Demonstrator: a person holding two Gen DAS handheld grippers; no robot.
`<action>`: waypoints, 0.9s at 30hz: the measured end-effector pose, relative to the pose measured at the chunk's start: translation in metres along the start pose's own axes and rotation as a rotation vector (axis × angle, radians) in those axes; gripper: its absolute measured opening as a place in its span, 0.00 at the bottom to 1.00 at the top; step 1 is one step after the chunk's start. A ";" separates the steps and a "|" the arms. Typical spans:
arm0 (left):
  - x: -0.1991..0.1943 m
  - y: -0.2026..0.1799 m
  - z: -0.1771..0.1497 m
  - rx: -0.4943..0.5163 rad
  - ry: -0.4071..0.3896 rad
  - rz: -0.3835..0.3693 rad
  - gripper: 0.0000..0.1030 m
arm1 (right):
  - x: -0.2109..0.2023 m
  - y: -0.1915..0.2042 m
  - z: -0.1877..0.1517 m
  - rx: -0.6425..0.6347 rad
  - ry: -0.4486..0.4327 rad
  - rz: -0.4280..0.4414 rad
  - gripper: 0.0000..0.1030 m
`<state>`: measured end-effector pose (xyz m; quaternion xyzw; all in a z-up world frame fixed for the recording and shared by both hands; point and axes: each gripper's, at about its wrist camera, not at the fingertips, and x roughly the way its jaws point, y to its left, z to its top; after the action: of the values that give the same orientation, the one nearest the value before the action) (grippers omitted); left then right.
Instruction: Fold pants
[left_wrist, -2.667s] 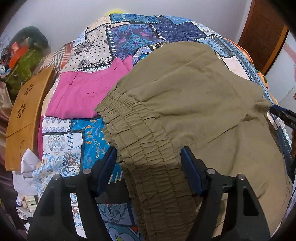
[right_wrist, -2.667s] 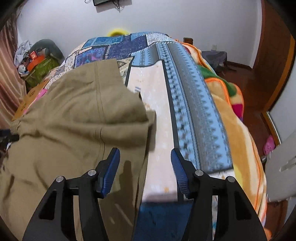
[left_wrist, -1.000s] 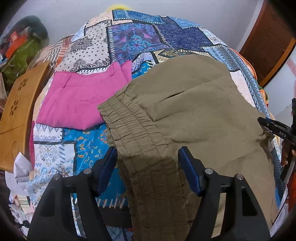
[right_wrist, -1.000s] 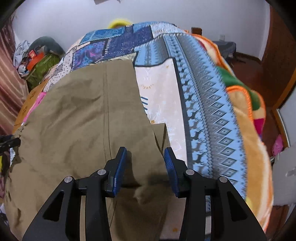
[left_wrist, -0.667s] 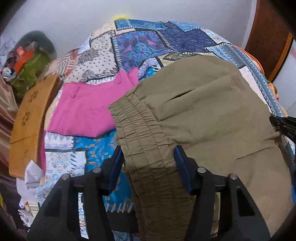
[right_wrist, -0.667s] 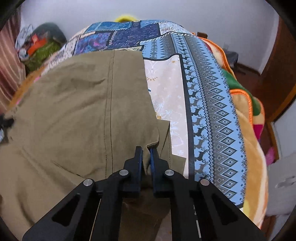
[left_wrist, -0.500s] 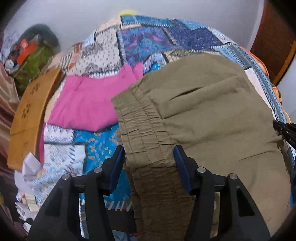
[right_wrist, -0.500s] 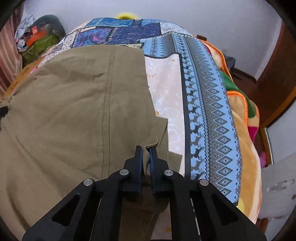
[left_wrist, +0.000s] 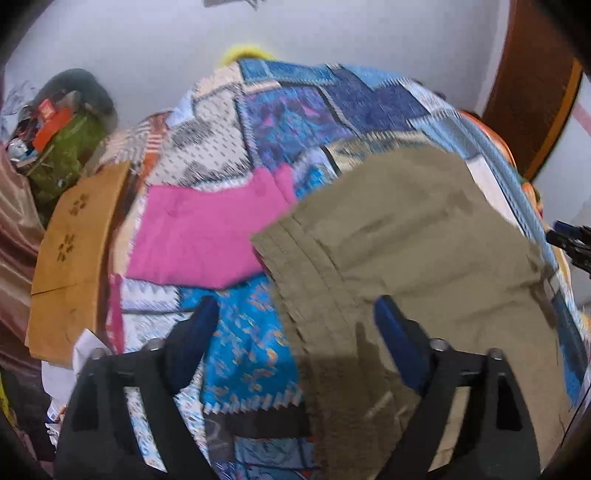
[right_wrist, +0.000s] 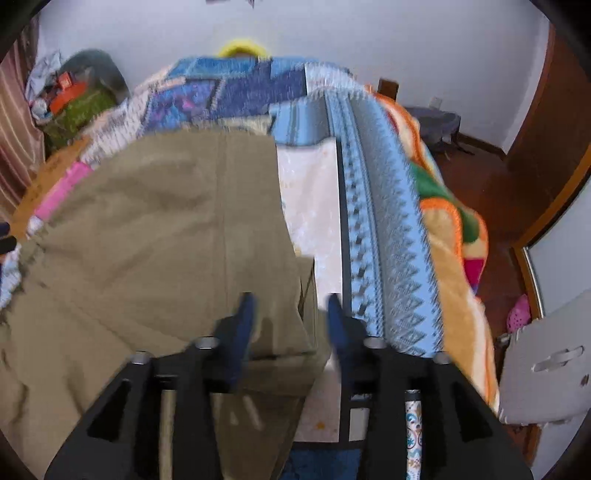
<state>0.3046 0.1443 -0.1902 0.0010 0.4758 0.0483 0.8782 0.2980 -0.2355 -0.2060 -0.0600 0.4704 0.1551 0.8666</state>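
as both jaws just opened, left gripper (left_wrist: 295, 325) and right gripper (right_wrist: 291, 314) hover above pants (left_wrist: 424, 251).

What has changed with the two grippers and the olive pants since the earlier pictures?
The right gripper, clamped on the olive-green cotton pants, has just opened its jaws and let go. The left gripper has just opened its jaws wider. The pants and the folded pink garment stay on the patchwork bedspread.

Both wrist fisheyes look steeply down, close over the folded olive-green cotton pants (left_wrist: 424, 251) (right_wrist: 147, 240) (shared, with the patchwork blue quilt (left_wrist: 295, 118) (right_wrist: 380, 221)); lower frame shows each camera's own fingers.
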 end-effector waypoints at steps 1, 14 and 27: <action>-0.001 0.004 0.004 -0.009 -0.013 0.009 0.89 | -0.005 0.001 0.004 -0.003 -0.020 0.001 0.52; 0.064 0.031 0.051 -0.097 0.041 -0.005 0.90 | 0.028 0.021 0.079 -0.014 -0.116 0.030 0.59; 0.140 0.042 0.049 -0.180 0.155 -0.077 0.90 | 0.129 0.015 0.133 0.036 -0.045 0.073 0.59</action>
<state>0.4177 0.1999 -0.2787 -0.0999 0.5357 0.0568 0.8365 0.4651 -0.1607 -0.2394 -0.0237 0.4552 0.1793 0.8718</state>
